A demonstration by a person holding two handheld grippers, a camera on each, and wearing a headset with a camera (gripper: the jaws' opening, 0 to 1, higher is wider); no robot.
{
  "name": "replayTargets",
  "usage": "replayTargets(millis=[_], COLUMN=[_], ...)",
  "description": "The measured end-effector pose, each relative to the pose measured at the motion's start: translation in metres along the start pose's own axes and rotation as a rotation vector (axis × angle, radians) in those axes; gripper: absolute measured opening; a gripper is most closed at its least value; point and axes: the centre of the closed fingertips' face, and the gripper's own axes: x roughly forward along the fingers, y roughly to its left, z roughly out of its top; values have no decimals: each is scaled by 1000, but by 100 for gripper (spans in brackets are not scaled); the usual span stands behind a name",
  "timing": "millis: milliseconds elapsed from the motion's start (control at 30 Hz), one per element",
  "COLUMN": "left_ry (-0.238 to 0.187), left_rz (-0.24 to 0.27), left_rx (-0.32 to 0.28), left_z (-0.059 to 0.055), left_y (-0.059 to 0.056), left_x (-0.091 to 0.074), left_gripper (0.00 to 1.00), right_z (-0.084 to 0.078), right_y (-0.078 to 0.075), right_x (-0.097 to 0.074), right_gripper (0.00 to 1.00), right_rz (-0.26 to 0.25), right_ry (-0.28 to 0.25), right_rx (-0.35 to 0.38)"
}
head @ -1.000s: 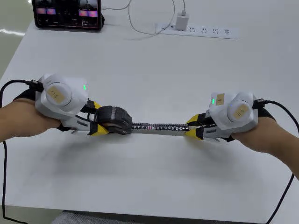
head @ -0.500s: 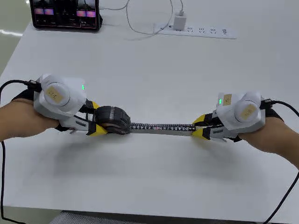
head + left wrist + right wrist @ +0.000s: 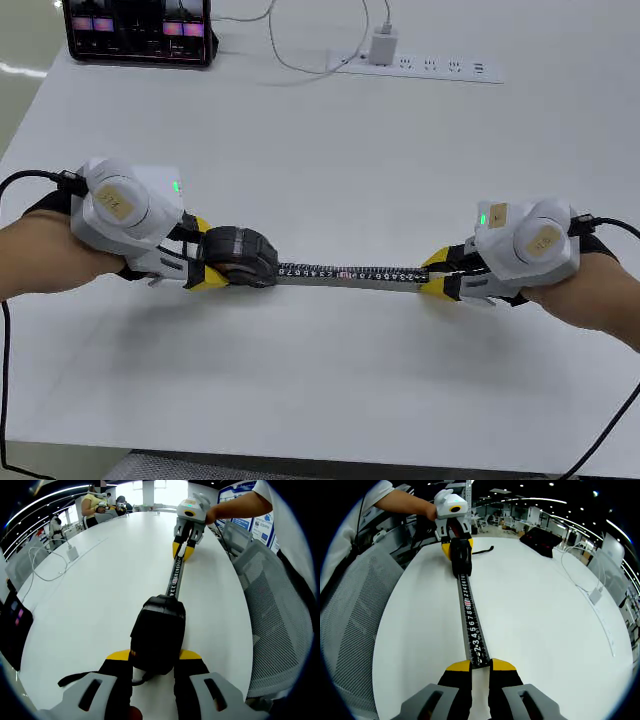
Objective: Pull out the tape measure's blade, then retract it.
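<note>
A dark grey tape measure case (image 3: pixel 241 256) rests on the white table (image 3: pixel 330 150). My left gripper (image 3: pixel 205 260) is shut on the case (image 3: pixel 158 632), its yellow-tipped jaws on either side. The blade (image 3: pixel 350 272) runs out to the right, numbers facing up. My right gripper (image 3: pixel 438 274) is shut on the blade's end. In the right gripper view the blade (image 3: pixel 470 630) stretches away from the jaws (image 3: pixel 480 667) to the case (image 3: pixel 461 552). In the left gripper view the blade (image 3: pixel 175 577) leads to the right gripper (image 3: pixel 183 550).
A dark tablet (image 3: pixel 137 28) with a lit screen stands at the table's far left. A white power strip (image 3: pixel 420 66) with a plugged charger and cables lies at the far edge. A mesh chair (image 3: pixel 270 630) sits beside the table. People sit far off.
My right gripper has moved to the right, drawing more blade out of the case. The left gripper and case have stayed in place.
</note>
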Motion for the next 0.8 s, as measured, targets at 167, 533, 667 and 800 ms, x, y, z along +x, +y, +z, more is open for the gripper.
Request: replayTargets(millis=[167,533,667,800], left_ry=[0,0,1,1], left_rz=[0,0,-1,0], left_rx=[1,2,3,4], left_z=[0,0,0,0], left_y=[0,0,0,0], left_x=[0,0,0,0], left_gripper=[27,27,27,27], right_z=[-4,-13,-16,-19], right_y=[0,-1,-2,-2], right_x=[-3,-11,-14,-17], right_gripper=[7,7,7,7], right_rz=[-4,-24,-28,-32], right_ry=[4,14,20,25], right_rx=[-1,2,1,-1])
